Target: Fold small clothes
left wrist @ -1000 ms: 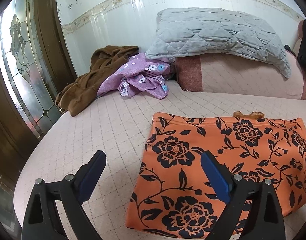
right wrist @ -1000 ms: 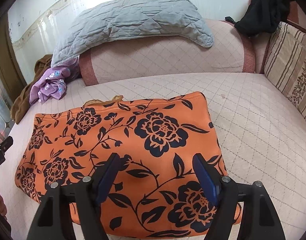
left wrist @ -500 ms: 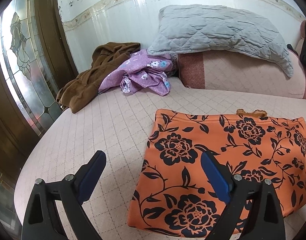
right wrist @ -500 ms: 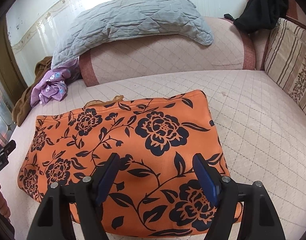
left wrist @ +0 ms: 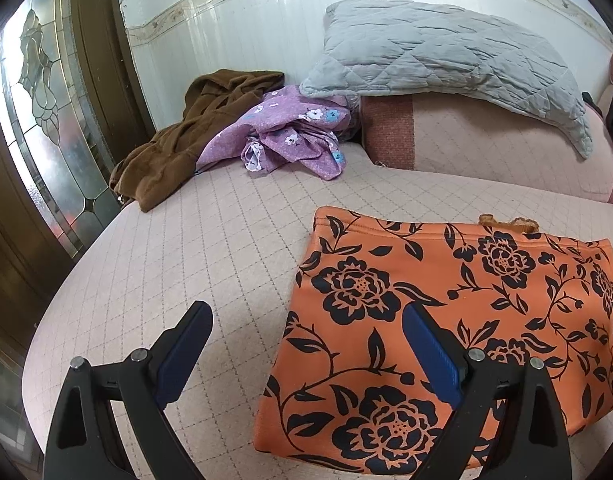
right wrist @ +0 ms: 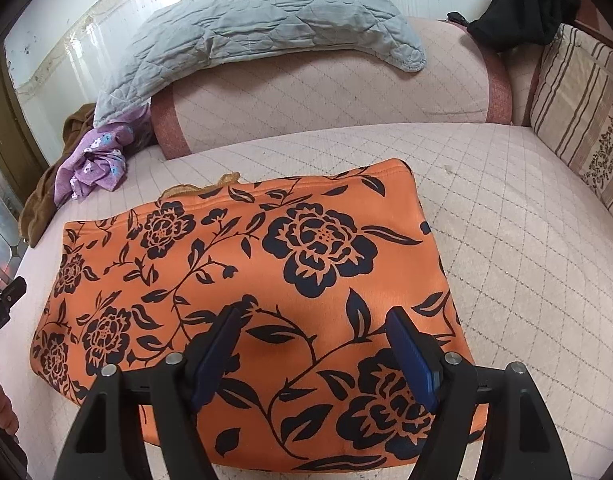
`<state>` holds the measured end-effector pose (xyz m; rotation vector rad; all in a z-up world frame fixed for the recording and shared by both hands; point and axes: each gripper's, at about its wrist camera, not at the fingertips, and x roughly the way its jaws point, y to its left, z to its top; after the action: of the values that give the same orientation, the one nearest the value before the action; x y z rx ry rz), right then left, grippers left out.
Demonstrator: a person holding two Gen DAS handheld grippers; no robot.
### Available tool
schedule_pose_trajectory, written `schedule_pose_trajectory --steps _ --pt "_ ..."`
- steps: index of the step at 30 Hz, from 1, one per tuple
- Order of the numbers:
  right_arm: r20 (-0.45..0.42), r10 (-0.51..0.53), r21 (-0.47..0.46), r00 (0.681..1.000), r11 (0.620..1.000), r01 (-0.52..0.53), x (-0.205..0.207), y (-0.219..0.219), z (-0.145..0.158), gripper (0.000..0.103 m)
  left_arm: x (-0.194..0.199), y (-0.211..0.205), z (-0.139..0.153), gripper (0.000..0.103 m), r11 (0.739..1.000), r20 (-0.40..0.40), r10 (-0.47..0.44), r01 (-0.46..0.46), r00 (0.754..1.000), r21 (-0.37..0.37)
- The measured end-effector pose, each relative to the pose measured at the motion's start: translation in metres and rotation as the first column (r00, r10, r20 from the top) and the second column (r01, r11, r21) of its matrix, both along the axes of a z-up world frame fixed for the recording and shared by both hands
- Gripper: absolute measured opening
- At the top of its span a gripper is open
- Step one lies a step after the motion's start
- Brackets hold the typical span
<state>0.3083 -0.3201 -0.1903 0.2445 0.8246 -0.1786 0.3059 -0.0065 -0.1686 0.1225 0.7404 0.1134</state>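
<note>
Orange floral garment (right wrist: 242, 288) lying flat as a broad rectangle near the front edge of the quilted sofa seat (left wrist: 194, 248), already doubled over by the look of it, with a scrap of brownish trim peeking from under its far edge. Left gripper (left wrist: 306, 344) hanging just off the garment's left edge, jaws spread wide, nothing between them; one finger over bare seat, the other over the cloth. Right gripper (right wrist: 312, 340) above the near right portion, jaws likewise spread and empty. Probably one more fold left, short side to short side. Best to pinch both layers at the near and far corners of one short edge, lift only enough to clear the cloth, carry across and lay edge on edge, then smooth outward. Worth watching for the lower layer slipping free and bunching. Purple floral cloth (left wrist: 290, 136) and brown garment (left wrist: 178, 140) heaped in the far left corner of the seat, well apart, likely next
</note>
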Motion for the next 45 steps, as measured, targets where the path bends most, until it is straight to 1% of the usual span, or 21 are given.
schedule_pose_trajectory --steps 14,23,32,38,39,42,45 --pt "0.004 -0.003 0.0 1.0 1.0 0.003 0.0 0.0 0.0 0.078 0.003 0.003 -0.003 0.096 1.0 -0.015 0.008 -0.009 1.0 -0.011" --pt "0.003 -0.008 0.006 1.0 1.0 0.008 0.0 -0.002 -0.001 0.078 0.005 0.002 -0.006 0.096 1.0 -0.02 0.013 -0.013 1.0 -0.001" --pt "-0.032 -0.015 0.031 0.999 0.999 0.016 0.003 -0.004 -0.011 0.078 0.01 0.001 -0.016 0.096 1.0 -0.047 0.023 -0.022 0.999 0.022" --pt "-0.104 -0.026 0.063 0.994 0.997 0.033 0.01 -0.009 -0.026 0.078 0.011 0.003 -0.018 0.096 1.0 -0.061 0.025 -0.024 0.998 0.015" --pt "-0.109 -0.028 0.056 0.994 0.998 0.034 0.011 -0.01 -0.028 0.078 0.012 0.003 -0.018 0.096 1.0 -0.064 0.026 -0.025 0.998 0.011" --pt "-0.115 -0.025 0.048 0.993 0.998 0.031 0.011 -0.008 -0.027 0.078 0.013 0.003 -0.02 0.096 1.0 -0.072 0.03 -0.029 0.997 0.012" --pt "-0.09 -0.03 0.049 0.995 0.998 0.035 0.008 -0.008 -0.022 0.078 0.014 0.004 -0.022 0.096 0.999 -0.076 0.031 -0.031 0.997 0.008"
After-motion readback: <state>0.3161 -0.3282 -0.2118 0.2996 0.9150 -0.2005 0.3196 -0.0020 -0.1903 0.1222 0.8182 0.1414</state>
